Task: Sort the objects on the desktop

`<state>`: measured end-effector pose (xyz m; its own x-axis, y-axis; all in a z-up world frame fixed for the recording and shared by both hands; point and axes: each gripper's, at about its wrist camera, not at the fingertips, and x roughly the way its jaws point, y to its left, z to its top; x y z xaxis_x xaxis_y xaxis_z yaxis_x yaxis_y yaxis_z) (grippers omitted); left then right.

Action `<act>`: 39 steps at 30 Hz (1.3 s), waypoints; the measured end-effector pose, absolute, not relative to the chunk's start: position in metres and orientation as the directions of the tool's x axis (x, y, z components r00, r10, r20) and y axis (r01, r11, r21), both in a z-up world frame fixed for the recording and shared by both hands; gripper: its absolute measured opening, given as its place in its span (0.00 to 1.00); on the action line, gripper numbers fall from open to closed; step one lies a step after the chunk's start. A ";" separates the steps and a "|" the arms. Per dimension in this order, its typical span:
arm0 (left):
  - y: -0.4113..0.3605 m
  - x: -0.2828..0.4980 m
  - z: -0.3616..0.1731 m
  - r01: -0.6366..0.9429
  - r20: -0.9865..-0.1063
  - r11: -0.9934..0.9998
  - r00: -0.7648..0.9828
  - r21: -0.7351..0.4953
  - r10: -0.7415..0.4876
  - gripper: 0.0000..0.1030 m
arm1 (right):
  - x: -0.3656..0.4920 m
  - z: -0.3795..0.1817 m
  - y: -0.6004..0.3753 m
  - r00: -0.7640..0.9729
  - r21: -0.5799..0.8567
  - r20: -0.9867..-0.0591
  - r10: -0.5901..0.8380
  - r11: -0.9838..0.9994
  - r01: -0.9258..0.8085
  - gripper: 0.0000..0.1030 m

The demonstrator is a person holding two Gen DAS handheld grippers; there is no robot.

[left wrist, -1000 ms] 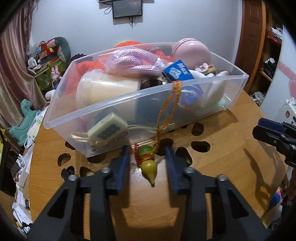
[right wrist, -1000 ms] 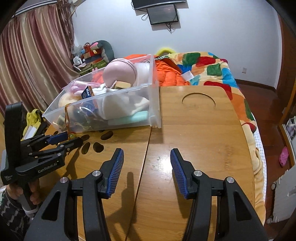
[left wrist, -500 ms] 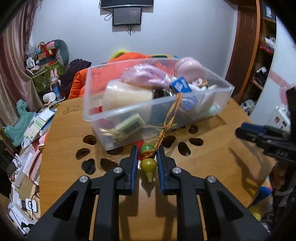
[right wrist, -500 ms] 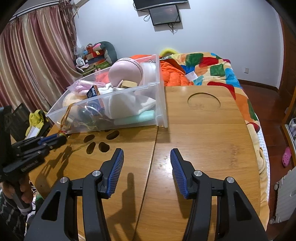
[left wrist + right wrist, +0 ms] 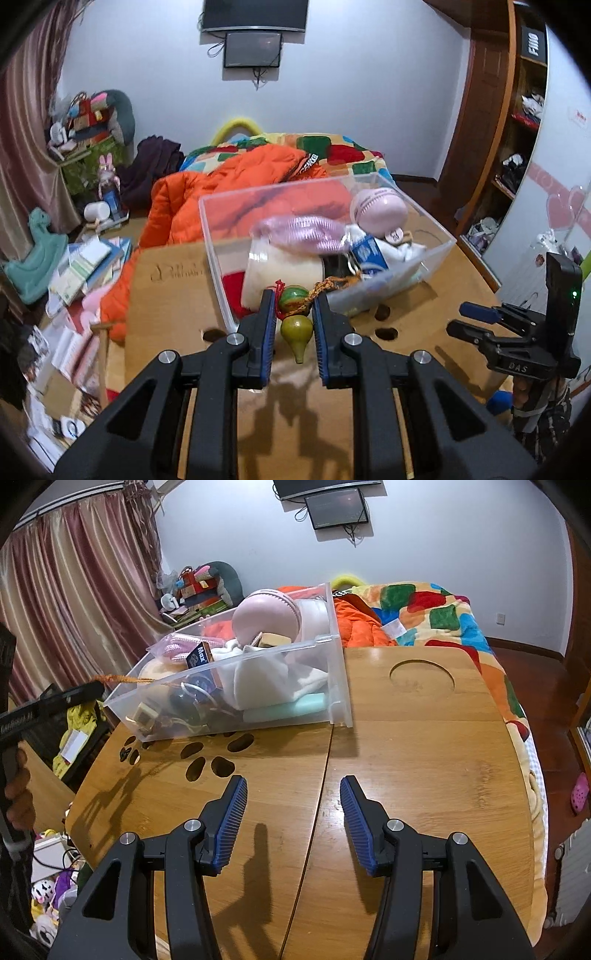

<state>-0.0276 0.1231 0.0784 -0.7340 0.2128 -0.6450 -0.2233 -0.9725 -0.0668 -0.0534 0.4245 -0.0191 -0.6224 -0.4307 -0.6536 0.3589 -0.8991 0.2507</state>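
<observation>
My left gripper (image 5: 294, 325) is shut on a green and yellow gourd charm (image 5: 295, 325) with an orange braided cord (image 5: 328, 285) and holds it raised above the wooden table (image 5: 166, 295). The cord runs into the clear plastic bin (image 5: 432, 254), which holds a pink ball (image 5: 377, 210), a pink mesh pouch (image 5: 303, 236), a cream cup and a blue box. In the right wrist view the bin (image 5: 332, 686) stands at the table's far left, with the cord (image 5: 125, 679) stretched to the left gripper. My right gripper (image 5: 293, 805) is open and empty over the table (image 5: 424, 746).
Paw-shaped cut-outs (image 5: 207, 757) pierce the table in front of the bin, and a round recess (image 5: 422, 675) lies at the far right. A bed with an orange jacket (image 5: 236, 184) and patchwork blanket (image 5: 424, 613) is behind. Clutter covers the floor at left (image 5: 74, 266).
My left gripper shut on the gourd charm and lifted it up and back from the bin, pulling the cord taut. The right gripper stayed open and nearly still.
</observation>
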 end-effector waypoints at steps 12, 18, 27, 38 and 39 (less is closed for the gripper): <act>0.127 -0.078 0.065 -0.264 -0.727 -0.964 -0.668 0.027 0.162 0.18 | -0.053 -0.019 0.420 -0.611 0.262 -0.653 -0.447 -0.891 0.372 0.47; 0.126 -0.075 0.060 -0.274 -0.733 -0.959 -0.666 0.068 0.139 0.24 | -0.055 -0.023 0.414 -0.596 0.258 -0.666 -0.448 -0.888 0.380 0.47; 0.133 -0.048 0.071 -0.313 -0.692 -0.948 -0.698 0.063 0.184 0.65 | -0.052 -0.012 0.408 -0.614 0.248 -0.653 -0.442 -0.892 0.378 0.47; 0.145 -0.004 0.075 -0.294 -0.635 -0.955 -0.747 0.048 0.198 0.91 | -0.033 0.009 0.394 -0.659 0.172 -0.637 -0.399 -0.908 0.383 0.54; 0.145 -0.001 0.073 -0.286 -0.632 -0.957 -0.750 0.046 0.194 0.91 | -0.030 0.011 0.392 -0.665 0.162 -0.635 -0.394 -0.909 0.384 0.56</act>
